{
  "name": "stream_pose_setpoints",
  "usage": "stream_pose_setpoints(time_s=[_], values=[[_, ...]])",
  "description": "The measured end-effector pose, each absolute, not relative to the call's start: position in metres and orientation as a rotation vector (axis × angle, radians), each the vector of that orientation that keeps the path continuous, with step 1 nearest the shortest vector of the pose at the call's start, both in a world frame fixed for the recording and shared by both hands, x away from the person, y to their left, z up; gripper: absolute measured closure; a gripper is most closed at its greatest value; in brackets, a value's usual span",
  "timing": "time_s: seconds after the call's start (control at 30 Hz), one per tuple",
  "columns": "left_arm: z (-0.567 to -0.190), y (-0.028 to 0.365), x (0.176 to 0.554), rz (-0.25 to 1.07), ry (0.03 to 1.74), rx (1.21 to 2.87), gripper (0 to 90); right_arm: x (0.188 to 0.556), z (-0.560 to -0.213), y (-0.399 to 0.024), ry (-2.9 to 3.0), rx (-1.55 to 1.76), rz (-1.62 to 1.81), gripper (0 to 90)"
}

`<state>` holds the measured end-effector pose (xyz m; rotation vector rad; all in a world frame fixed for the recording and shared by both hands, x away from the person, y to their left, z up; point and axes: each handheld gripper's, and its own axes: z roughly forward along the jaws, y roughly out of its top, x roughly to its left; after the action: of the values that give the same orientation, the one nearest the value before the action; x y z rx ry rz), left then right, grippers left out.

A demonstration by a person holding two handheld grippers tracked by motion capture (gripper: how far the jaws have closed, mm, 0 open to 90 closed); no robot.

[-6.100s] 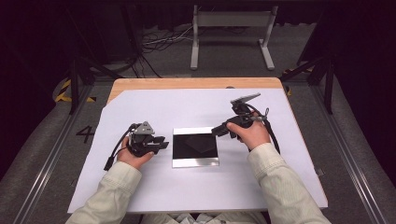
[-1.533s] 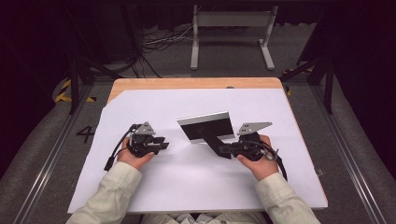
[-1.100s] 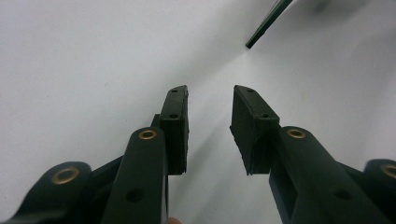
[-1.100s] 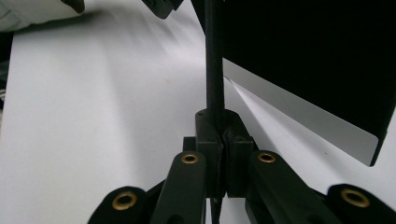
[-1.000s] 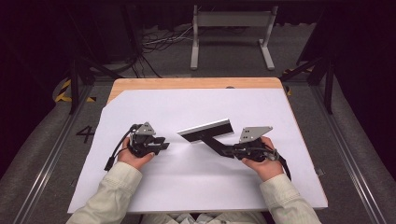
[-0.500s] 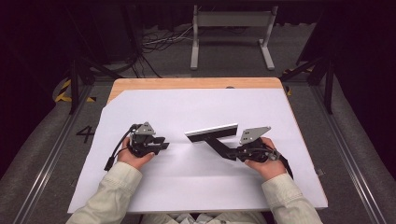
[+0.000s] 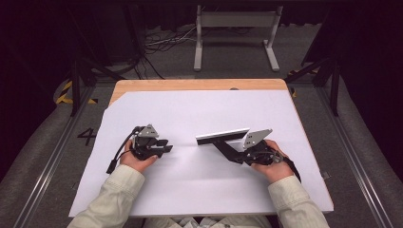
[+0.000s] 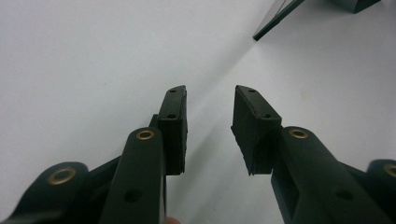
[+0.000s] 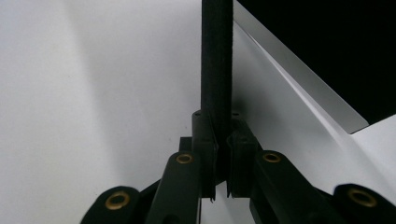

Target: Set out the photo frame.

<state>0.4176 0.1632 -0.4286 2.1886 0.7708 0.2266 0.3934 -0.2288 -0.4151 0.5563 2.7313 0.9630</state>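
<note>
A thin square panel (image 7: 222,136) with a black face and a silver rim hangs tilted, almost edge-on, just above the white sheet (image 7: 199,109) at the centre right. My right gripper (image 7: 221,146) is shut on its near edge; the jaws have just been opening a little, and the panel is still between the pads. In the right gripper view the black edge (image 9: 217,56) rises straight out of the right gripper (image 9: 221,144), with the silver-rimmed face (image 9: 303,88) at the right. My left gripper (image 7: 165,146) rests open on the sheet at the left, its jaws (image 8: 208,116) holding nothing.
The white sheet covers a wooden table whose bare far edge (image 7: 190,84) shows. Beyond the table a metal stand (image 7: 235,28) and cables (image 7: 166,42) lie on the dark floor. Floor rails run along both sides of the table.
The panel, lying flat on the sheet six seconds ago, is lifted by its edge. Over the last second it has drifted right and sunk to a flatter tilt. The left hand has stayed put.
</note>
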Motion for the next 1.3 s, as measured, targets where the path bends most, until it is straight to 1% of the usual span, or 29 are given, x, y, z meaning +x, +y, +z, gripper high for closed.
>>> stream_pose_setpoints(time_s=[0.17,0.37,0.43,0.57,0.7,0.77,0.9,1.07,1.2,1.3], values=[[-0.429,0.163,0.418,0.228,0.769,2.191,64.8,0.395,-0.416,-0.231,2.722,0.585,0.960,80.1],[-0.429,0.161,0.418,0.224,0.774,2.192,64.0,0.396,-0.416,-0.232,2.722,0.601,0.962,79.3],[-0.429,0.161,0.418,0.226,0.772,2.197,63.6,0.396,-0.416,-0.233,2.717,0.617,0.963,77.1],[-0.430,0.159,0.418,0.253,0.760,2.215,62.2,0.395,-0.414,-0.237,2.702,0.632,0.986,73.5],[-0.428,0.155,0.415,0.293,0.753,2.221,62.2,0.394,-0.411,-0.242,2.684,0.643,1.015,72.5],[-0.427,0.153,0.415,0.299,0.731,2.235,65.6,0.392,-0.408,-0.244,2.676,0.641,1.024,72.5],[-0.425,0.147,0.414,0.301,0.718,2.230,68.8,0.388,-0.401,-0.250,2.649,0.643,1.035,72.6],[-0.423,0.143,0.414,0.297,0.742,2.206,69.9,0.384,-0.395,-0.256,2.624,0.652,1.048,72.5],[-0.421,0.138,0.417,0.330,0.767,2.177,76.6,0.379,-0.388,-0.261,2.595,0.658,1.064,72.6],[-0.423,0.137,0.421,0.298,0.768,2.173,79.9,0.378,-0.385,-0.264,2.571,0.665,1.073,72.9]])
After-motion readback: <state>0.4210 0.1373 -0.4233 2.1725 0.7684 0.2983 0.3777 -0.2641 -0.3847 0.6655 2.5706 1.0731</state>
